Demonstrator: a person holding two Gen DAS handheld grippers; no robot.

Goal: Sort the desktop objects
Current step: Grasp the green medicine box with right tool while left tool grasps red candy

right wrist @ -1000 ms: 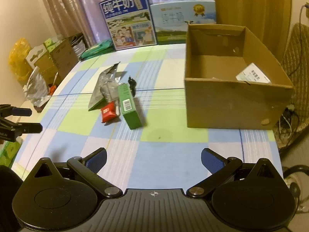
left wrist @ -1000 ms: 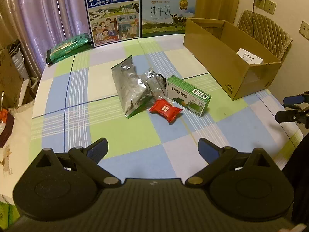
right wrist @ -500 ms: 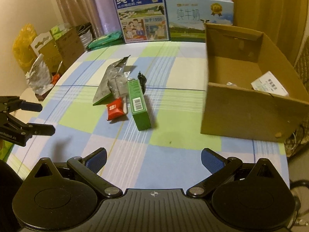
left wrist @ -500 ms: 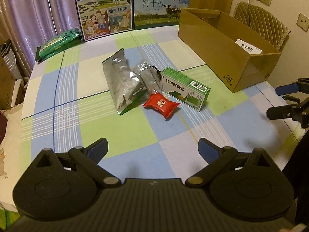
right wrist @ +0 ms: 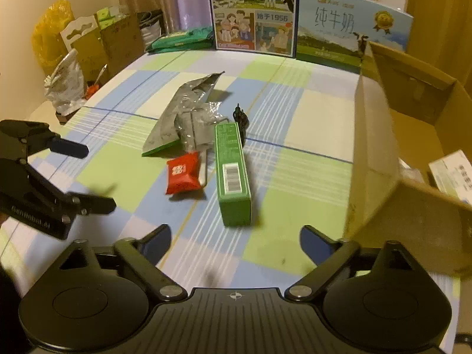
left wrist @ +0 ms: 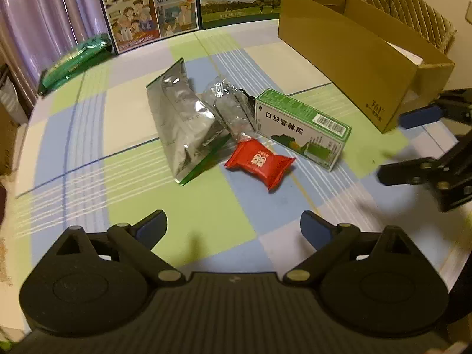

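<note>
From the left wrist camera, the left gripper (left wrist: 233, 221) hangs over the near edge of the checked tablecloth (left wrist: 183, 215) with its jaws spread wide and nothing between them; its blue-padded fingertips (left wrist: 153, 225) touch no object. Ahead, toward the middle of the table, lies a cluster: a large silver foil pouch (left wrist: 181, 124) on the left, a smaller crumpled foil packet (left wrist: 231, 109) leaning against it, a red candy wrapper (left wrist: 259, 162) nearest the gripper, and a green and white carton (left wrist: 301, 128) touching the crumpled packet on its right. The open cardboard box (left wrist: 354, 56) stands along the right edge, with two milk cartons' gift boxes (left wrist: 188, 3) upright at the far edge and a green packet (left wrist: 73, 65) at the far left corner. The right gripper (left wrist: 413, 144) shows at the right edge, blurred, its jaws parted and empty. From the right wrist camera, the right gripper (right wrist: 236, 242) likewise sits over the near edge, jaws wide apart, holding nothing. The green and white carton (right wrist: 233, 174) lies lengthwise straight ahead, the red candy wrapper (right wrist: 181, 174) just left of it, the silver foil pouch (right wrist: 180, 112) beyond, and a small black cord (right wrist: 240, 118) at the carton's far end. The cardboard box (right wrist: 380, 147) rises close on the right, a white leaflet (right wrist: 451, 174) inside. The left gripper (right wrist: 88, 177) enters from the left, open and empty.
</note>
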